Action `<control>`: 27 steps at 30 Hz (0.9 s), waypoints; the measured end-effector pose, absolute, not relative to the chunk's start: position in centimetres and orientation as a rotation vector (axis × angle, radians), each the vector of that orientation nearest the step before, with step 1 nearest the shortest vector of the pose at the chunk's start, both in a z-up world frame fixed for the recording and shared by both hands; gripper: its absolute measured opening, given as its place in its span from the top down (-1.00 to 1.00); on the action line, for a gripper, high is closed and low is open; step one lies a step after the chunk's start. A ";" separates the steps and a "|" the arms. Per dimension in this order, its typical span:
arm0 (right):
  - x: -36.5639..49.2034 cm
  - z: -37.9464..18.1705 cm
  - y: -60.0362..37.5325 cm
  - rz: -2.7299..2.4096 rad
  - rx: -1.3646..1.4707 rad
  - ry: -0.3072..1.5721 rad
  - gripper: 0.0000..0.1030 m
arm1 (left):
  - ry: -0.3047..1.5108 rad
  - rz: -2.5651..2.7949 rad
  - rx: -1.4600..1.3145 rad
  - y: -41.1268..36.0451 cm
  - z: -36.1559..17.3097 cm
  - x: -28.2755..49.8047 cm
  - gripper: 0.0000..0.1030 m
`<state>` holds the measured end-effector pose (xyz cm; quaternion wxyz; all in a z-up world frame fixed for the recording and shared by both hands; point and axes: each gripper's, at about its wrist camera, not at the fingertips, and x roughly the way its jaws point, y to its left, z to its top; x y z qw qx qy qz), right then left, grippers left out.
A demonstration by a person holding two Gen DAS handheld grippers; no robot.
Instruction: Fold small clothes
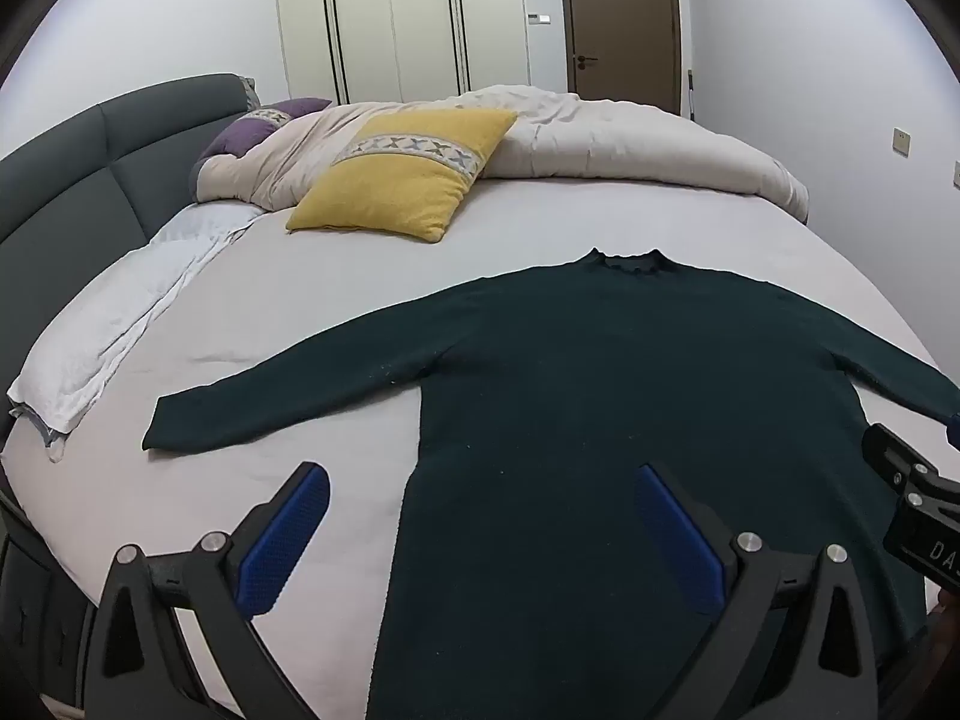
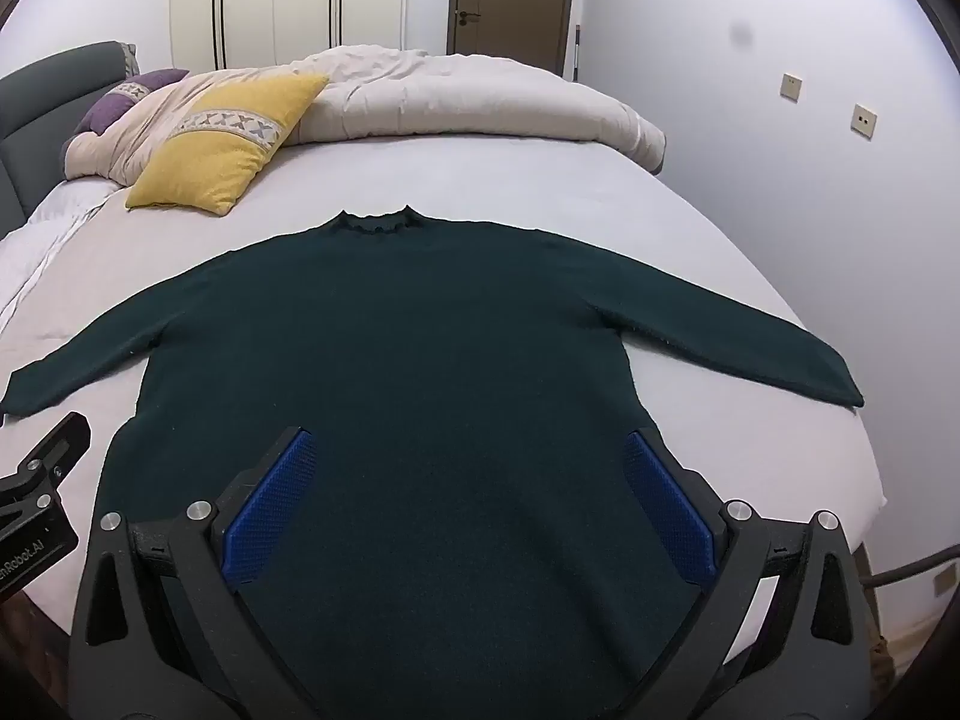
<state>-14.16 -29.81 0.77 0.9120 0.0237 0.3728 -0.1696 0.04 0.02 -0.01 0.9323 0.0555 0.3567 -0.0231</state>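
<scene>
Right wrist view: dark green sweater (image 2: 384, 354) lies flat, sleeves spread; both grippers' fingers (image 2: 273, 504) wide apart, empty.

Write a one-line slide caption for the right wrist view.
Open right gripper above a dark green knit sweater spread flat, sleeves out, on the grey-sheeted bed.

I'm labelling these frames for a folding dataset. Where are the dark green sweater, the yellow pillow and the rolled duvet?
dark green sweater (image 2: 420, 330): right wrist view, middle of the chest.
yellow pillow (image 1: 396, 192): left wrist view, lower yellow panel below the patterned band.
rolled duvet (image 2: 468, 102): right wrist view, top of the roll.
</scene>
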 end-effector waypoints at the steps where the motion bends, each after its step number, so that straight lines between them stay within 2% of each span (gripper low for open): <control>1: -14.2 0.8 -29.8 -0.349 0.049 0.764 -0.99 | 0.733 -0.048 0.112 0.0 0.0 0.1 -1.00; 27: -14.3 1.1 -29.5 -0.343 0.023 0.756 -0.99 | 0.732 -0.053 0.099 1.0 -0.3 0.0 -1.00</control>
